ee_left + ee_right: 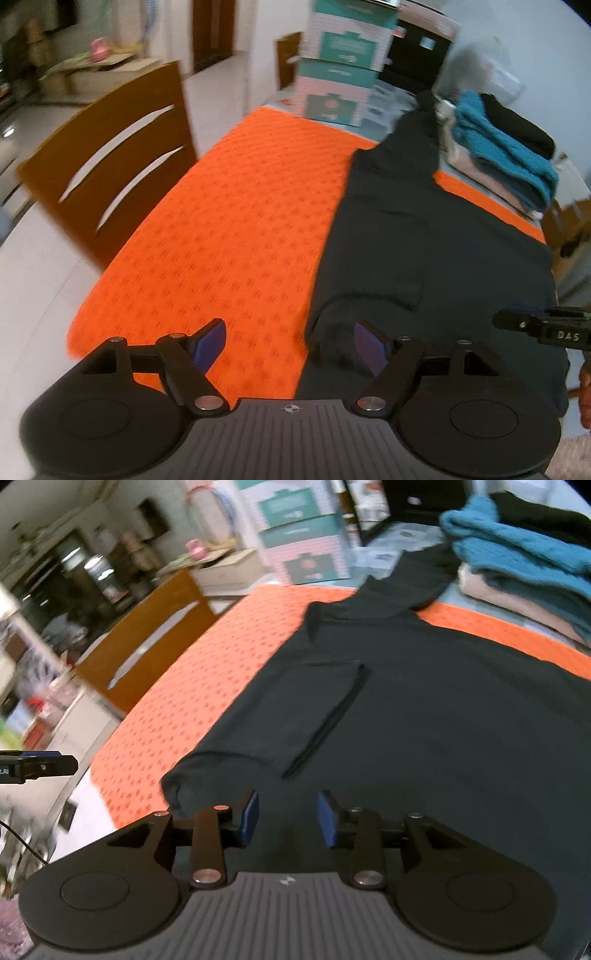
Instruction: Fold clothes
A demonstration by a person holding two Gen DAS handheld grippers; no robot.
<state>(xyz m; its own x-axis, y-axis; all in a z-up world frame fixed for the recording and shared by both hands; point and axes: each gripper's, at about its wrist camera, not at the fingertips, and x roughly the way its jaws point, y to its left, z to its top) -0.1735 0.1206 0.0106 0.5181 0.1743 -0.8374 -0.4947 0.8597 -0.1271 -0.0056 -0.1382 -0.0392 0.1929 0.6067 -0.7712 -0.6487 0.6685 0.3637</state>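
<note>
A dark shirt [424, 236] [424, 709] lies spread flat on the orange patterned tablecloth [229, 221] [192, 686], one sleeve folded in over its body. My left gripper [291, 345] hovers open over the shirt's near left edge, one blue pad above the orange cloth and the other above the dark fabric. My right gripper [289, 819] stands open just above the shirt's near hem, and nothing is pinched between its blue pads. Each gripper's tip shows at the edge of the other's view: right gripper [543, 328], left gripper [40, 766].
A stack of folded clothes [509, 151] [524, 554], teal, black and beige, sits at the table's far right. Teal and pink boxes [343, 62] [303, 531] stand at the far end. A wooden chair [110, 177] [147, 635] is at the left side.
</note>
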